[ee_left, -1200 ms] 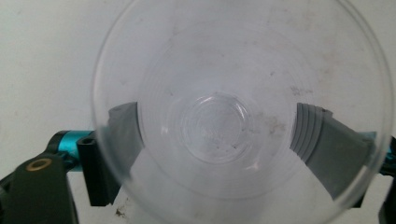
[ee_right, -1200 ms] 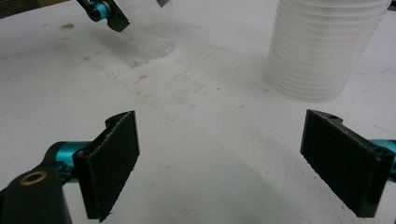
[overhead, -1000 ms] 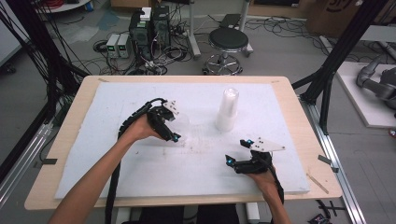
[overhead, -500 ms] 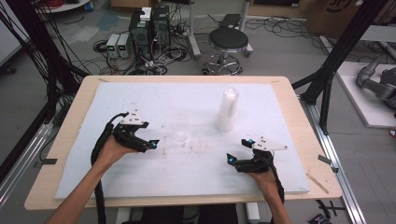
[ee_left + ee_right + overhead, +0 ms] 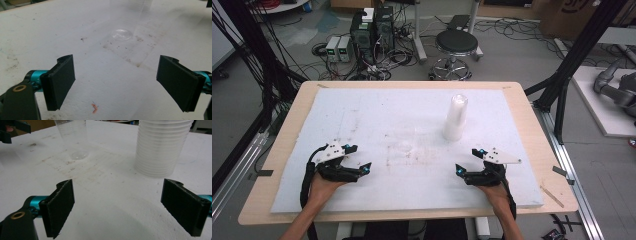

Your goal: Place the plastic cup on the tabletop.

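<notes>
A: How are the hands set?

B: Both forearms come in from the near edge of the table (image 5: pixel 277 150). The left hand (image 5: pixel 319 184) rests low on the white foam board (image 5: pixel 377 115), gripping the left tongs (image 5: pixel 357 161), which point toward the middle of the board. The right hand (image 5: pixel 496 192) mirrors it at the near right, with the right tongs (image 5: pixel 469 161) aimed inward as well. The two are well apart.

A: And the tongs themselves?

B: Both released. In the left gripper view the flat black pads (image 5: pixel 61 82) stand wide, with bare foam between them. The right gripper view shows the same spread, nothing held.

A: What sits on the board?

B: A stack of cups (image 5: pixel 455 118), upside down, translucent white plastic with fine ridged rims layered one over another. It stands right of centre, beyond the right tongs and apart from them. There is also a single clear cup (image 5: pixel 71 138), thin-walled and nearly invisible from above, upright near the middle of the board.

A: The surface?

B: Matte white foam, scuffed, with brownish specks and smears around the centre. A tiny orange scrap (image 5: pixel 94 108) lies just ahead of the left tongs. The table edge around the foam is pale wood.
</notes>
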`<state>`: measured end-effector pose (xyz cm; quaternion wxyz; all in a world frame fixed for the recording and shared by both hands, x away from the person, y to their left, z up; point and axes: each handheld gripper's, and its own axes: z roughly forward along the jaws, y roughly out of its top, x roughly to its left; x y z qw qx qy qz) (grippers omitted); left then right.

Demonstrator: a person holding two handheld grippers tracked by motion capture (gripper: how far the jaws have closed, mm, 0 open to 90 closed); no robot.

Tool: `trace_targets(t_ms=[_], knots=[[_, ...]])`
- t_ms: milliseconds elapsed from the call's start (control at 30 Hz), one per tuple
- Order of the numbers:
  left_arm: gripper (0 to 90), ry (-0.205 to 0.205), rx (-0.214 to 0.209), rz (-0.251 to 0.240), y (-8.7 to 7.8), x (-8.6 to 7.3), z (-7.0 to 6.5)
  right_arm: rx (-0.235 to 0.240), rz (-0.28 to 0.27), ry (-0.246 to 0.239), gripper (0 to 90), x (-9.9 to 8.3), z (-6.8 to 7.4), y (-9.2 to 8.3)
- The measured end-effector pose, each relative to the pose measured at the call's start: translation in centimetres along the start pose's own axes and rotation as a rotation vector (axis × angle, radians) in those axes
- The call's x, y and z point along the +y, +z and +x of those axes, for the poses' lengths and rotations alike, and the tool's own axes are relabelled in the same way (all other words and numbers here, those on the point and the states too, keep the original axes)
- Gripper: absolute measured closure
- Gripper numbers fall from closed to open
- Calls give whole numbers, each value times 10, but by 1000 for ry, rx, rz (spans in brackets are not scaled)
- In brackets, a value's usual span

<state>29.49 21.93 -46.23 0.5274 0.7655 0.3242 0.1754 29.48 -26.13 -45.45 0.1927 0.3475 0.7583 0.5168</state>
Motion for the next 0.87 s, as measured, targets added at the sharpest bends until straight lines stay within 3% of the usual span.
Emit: trace_targets(t_ms=[333,867], knots=[[158,6,39,-48,-3,-7,-2,-10,-10,0,117,-1,0,-1],[156,-23,37,-113,-8,-12,1,-33,-14,-6,117,-1,2,-1]])
